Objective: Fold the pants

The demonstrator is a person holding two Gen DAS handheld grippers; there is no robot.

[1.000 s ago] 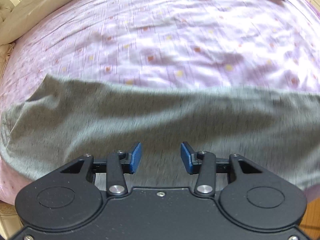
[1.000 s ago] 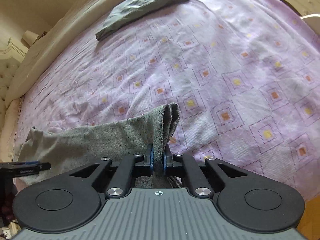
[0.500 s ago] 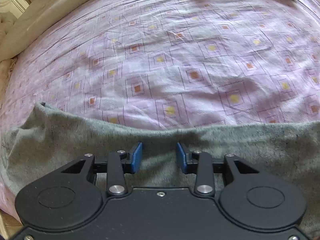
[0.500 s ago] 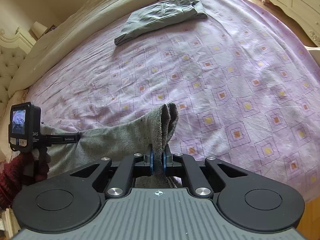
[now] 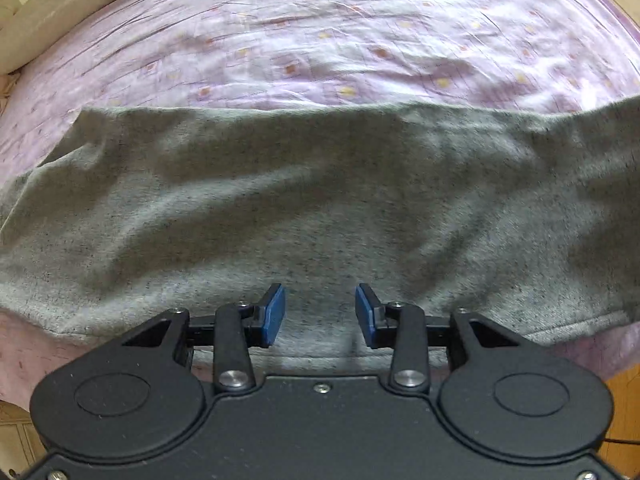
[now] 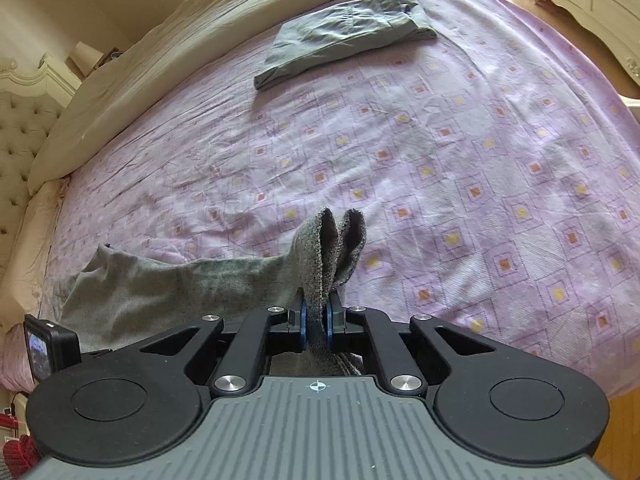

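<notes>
Right gripper (image 6: 316,326) fingers pinched on heather-grey knit pants (image 5: 320,208), lifting end for fold; left gripper (image 5: 320,312) fingers half-open, empty, hovering above cloth on lilac-patterned bed (image 6: 480,140).

Soft grey speckled pants (image 5: 320,200), stretched long across the near edge of the purple bed. One end bunched up and lifted off the bed (image 6: 332,248), the other end flat and wrinkly, far to the left (image 6: 120,280).

The grey pants (image 5: 304,200) run past both side edges, seemingly blurred.
</notes>
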